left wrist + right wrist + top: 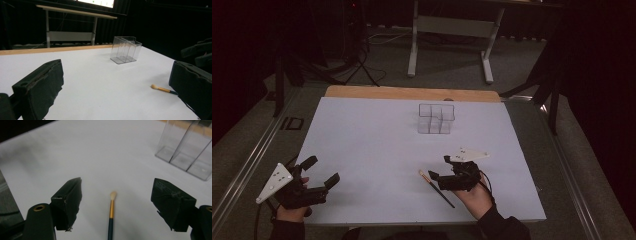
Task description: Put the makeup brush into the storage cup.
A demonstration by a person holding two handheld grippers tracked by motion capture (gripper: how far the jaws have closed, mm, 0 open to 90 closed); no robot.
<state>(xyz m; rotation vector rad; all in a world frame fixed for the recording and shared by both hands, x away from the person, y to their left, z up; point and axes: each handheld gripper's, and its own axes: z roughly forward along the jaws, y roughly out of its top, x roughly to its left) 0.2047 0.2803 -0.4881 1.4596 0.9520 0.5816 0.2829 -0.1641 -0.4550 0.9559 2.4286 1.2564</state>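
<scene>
- Right gripper (438,169), near edge of the table, right of centre: held in the person's right hand (474,196), jaws apart with nothing clamped. In the right gripper view the two black jaws stand on either side of the brush, neither pad touching it.
- Brush (436,188): lies flat on the white sheet (377,145), just beside the right gripper. Dark handle toward the near edge, gold ferrule and pale bristle tip (113,195) pointing away toward the far side.
- Left gripper (322,172), near left corner of the table: held in the left hand (292,212), jaws wide apart and empty, well apart from the brush.
- Clear plastic organizer (436,118): stands upright on the far half of the sheet, divided into compartments, all seen empty; well apart from both grippers.
- Wooden table edge (412,93): a bare strip beyond the sheet's far border.
- Background: the white frame of a second table (449,30) on the grey floor.
</scene>
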